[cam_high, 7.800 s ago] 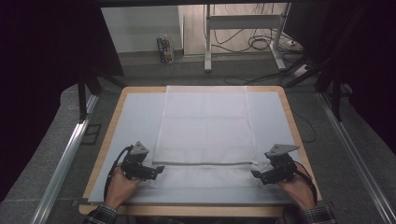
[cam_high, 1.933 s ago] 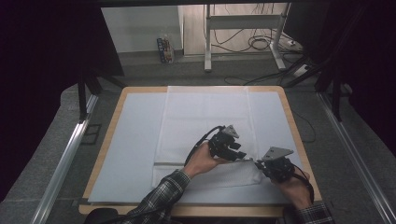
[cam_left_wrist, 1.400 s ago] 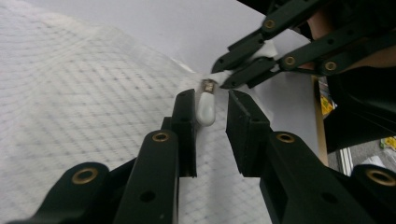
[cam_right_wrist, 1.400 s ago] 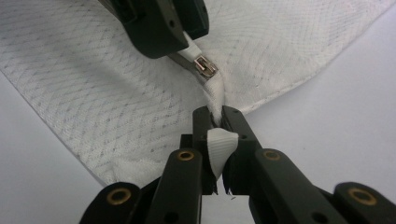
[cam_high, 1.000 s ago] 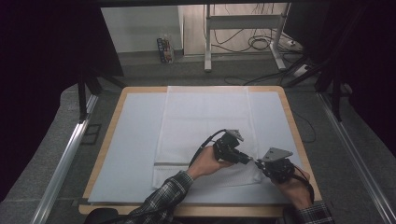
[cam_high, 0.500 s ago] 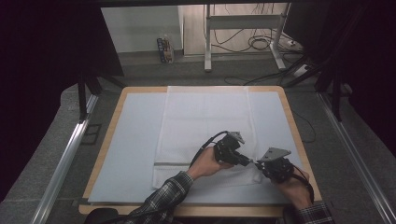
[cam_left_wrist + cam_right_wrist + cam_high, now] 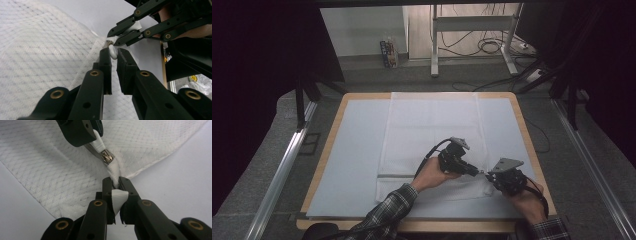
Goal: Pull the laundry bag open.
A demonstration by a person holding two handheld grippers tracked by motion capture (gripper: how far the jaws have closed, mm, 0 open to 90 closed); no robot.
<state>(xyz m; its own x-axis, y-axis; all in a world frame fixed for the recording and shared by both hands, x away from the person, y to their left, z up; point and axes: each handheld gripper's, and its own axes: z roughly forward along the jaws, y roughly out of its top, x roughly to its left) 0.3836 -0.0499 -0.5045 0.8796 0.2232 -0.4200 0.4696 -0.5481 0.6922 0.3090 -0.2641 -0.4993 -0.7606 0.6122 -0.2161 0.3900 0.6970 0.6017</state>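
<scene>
– White quilted fabric cover with the zip along its near hem: where does it sit, and what has changed?

– It lies flat on the pale-topped, wood-edged table, and its right zip corner is right at the jaw tips. A few seconds ago the left gripper was at the far left end of the hem. Now it is tip to tip with the right gripper. Over the last second neither hand has shifted.

– So the slider has made the trip?

– I judge so. The small metal zip slider is just ahead of the right jaws, almost touching the corner they hold. The run along the hem looks finished, though I cannot tell whether the teeth behind it are joined or parted.

– And the jaws?

– Both narrow. The left pair pinches the white plastic zip pull. The right pair clamps the white fabric end tab, which bunches between and behind its pads.

– Count?

– One cover, one slider, one pull, one end tab, two grippers, two hands.
</scene>
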